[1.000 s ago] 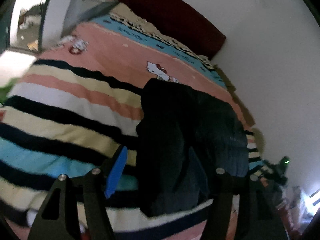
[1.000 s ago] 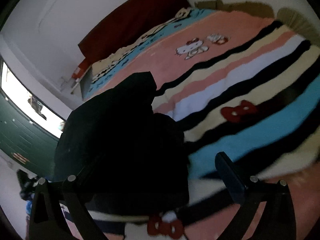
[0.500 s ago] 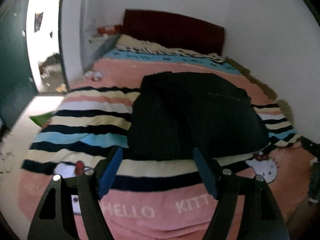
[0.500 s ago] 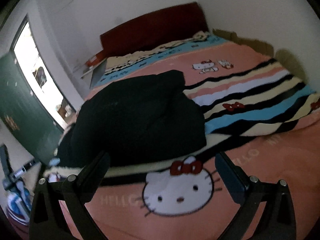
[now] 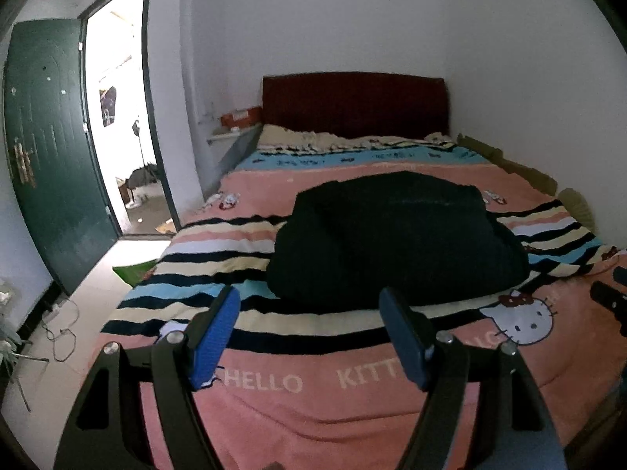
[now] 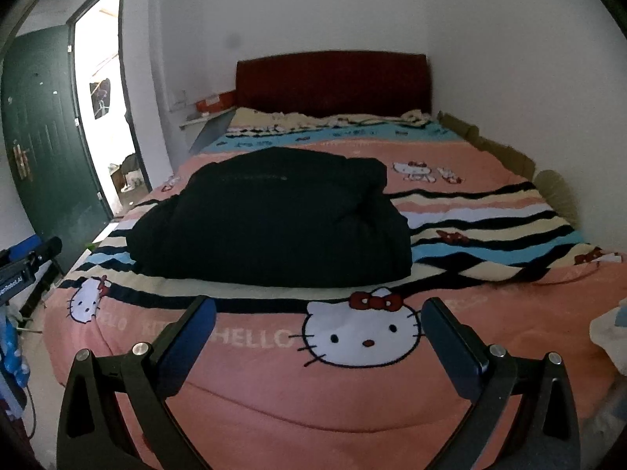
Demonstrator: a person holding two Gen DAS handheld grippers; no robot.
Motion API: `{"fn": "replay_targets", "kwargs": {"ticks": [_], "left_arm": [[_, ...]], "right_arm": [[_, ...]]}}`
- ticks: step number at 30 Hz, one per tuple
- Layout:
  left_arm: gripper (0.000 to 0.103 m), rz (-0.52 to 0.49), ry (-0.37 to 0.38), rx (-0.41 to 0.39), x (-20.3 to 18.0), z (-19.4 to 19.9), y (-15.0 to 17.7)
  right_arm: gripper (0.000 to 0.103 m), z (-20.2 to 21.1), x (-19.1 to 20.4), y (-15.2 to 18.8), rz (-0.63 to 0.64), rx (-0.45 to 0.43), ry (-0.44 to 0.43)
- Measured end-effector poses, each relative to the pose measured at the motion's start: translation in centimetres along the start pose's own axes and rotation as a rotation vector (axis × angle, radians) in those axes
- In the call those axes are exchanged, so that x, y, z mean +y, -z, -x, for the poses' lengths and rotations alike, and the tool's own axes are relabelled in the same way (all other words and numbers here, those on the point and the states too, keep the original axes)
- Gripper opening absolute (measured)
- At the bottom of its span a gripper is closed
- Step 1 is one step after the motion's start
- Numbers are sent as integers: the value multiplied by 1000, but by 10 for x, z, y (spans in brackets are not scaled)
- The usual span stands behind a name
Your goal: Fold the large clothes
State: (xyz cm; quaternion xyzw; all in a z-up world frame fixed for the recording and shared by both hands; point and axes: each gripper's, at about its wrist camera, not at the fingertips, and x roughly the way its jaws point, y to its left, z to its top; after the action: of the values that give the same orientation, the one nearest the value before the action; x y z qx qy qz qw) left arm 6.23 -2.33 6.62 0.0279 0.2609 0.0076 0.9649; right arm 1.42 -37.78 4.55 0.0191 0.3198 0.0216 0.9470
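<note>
The black garment lies in a compact, rounded mound on the bed, over the striped band of the blanket, roughly mid-width and nearer the foot than the headboard; in the right wrist view it sits left of centre. The left tongs stand apart and hold nothing; the right tongs likewise stand apart and empty. Both are held back from the near edge of the bed, well apart from the cloth. Judged from the bundled shape and the free tongs, the fold appears complete or nearly so, and the step in hand is inspection or release. If a further fold is required, the next move calls for both tongs to advance over the near pink border and close on the near edge of the garment at its left and right corners. Whether loose sleeves or hems protrude cannot be told; the cloth is too dark. Open room: bare blanket lies all around the garment, widest on the right and far sides. Limits: the wall runs along the right edge of the bed, the floor and open door lie on the left, and a second device stands near the left corner.
</note>
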Motion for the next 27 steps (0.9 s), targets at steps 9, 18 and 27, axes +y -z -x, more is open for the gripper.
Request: {"fn": "replay_targets", "kwargs": {"ticks": [9,18,27], "left_arm": [[72,-38,-11,-44,-14,28,3],[72,-58,-1,-40,-32,36,12],[72,-59,-5,-35,-35,35,16]], "right_arm": [[103,17,-6,11,-27,-47,12],[103,24,-4,20,-17,-66,22],[103,25,-6,24,-21,-76,33]]}}
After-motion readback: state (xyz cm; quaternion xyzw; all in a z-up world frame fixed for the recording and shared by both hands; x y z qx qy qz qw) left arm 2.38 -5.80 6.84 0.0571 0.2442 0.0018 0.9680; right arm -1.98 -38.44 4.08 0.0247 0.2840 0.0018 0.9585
